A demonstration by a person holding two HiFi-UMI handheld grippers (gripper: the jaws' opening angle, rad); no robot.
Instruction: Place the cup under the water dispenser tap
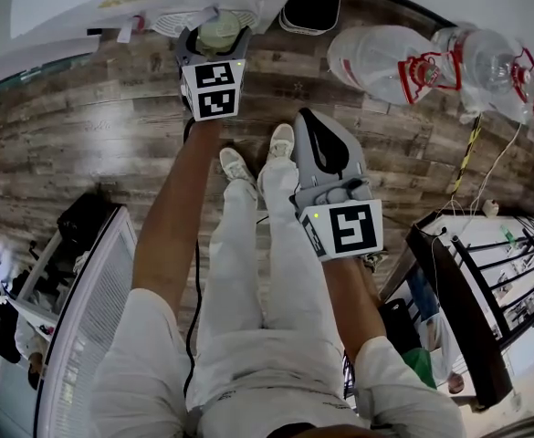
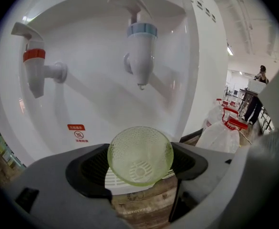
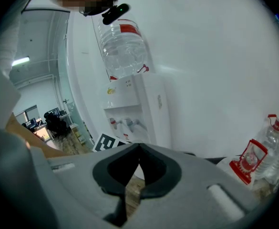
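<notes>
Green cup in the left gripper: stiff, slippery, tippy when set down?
The green cup shows an undistorted round rim while clamped in the left gripper, so probably stiff. Its pebbled wall should resist slipping. It looks empty and narrows toward the base: likely light, perhaps tippy if nudged.

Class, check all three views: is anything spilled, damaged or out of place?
Nothing stands out. The left gripper holds the green cup below the blue tap; no spill shows, and the right gripper is shut, empty.

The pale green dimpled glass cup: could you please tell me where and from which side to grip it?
Grip the pale green dimpled glass cup across its round side wall, coming from the side away from the white dispenser, as the left gripper does.
</notes>
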